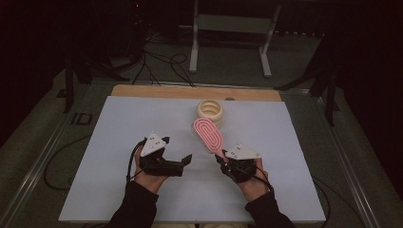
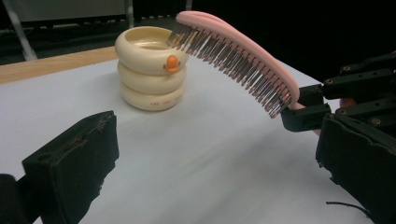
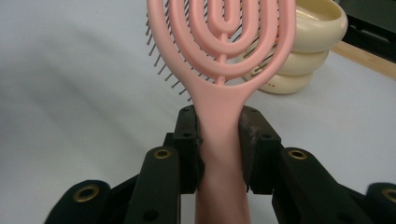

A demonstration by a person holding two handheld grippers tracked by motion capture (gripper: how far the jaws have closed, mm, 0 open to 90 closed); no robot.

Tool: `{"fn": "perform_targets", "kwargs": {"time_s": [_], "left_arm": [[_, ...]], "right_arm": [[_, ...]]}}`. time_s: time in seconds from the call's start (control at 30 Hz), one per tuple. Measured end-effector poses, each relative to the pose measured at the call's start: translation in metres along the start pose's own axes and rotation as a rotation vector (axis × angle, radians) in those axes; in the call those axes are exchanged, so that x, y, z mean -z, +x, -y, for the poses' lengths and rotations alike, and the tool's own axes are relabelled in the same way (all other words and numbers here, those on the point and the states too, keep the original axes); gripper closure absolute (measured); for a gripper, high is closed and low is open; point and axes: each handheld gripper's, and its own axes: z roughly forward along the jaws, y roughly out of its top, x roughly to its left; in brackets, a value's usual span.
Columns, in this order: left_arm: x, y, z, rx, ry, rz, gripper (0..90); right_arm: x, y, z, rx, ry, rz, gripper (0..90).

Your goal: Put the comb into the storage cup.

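Clearly the right gripper [image 3: 220,140] is clamped on the neck of a pink vented hairbrush [image 3: 221,51], both pads pressed flat against the handle just below the oval head, so the handle runs back between the jaws toward the hand. That low grip leaves the whole head free and clear of the jaws. In the high view the brush [image 1: 207,134] angles up and away from the right gripper [image 1: 221,158], lifted off the white table cover [image 1: 119,123], its head toward a cream holder of three stacked rings [image 1: 210,110]. From the left gripper view the bristles [image 2: 229,60] point down and toward the camera, and the far tip of the brush [image 2: 238,49] sits at about rim height of the ring holder [image 2: 149,67], which carries a small orange knob on its side and looks open at the top; whether tip and rim touch I cannot tell. My reading: the brush is being lined up with that opening, or shown to the other hand. The left gripper [image 1: 185,160] lies level beside it, near but apart, jaws standing wide with nothing between them [image 2: 205,154], likely waiting to take or steady the brush head.
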Motion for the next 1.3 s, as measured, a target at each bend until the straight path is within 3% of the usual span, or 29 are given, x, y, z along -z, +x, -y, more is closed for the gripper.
{"fn": "perform_targets", "kwargs": {"time_s": [0.63,1.3], "left_arm": [[-0.016,-0.006,-0.010,0.020,0.005,0.021,0.3],[-0.040,-0.016,-0.014,0.032,0.047,0.043,0.3]], "right_arm": [[0.000,0.008,-0.001,0.020,-0.020,0.003,70.3],[-0.002,0.015,-0.001,0.045,-0.031,-0.003,70.3]]}}
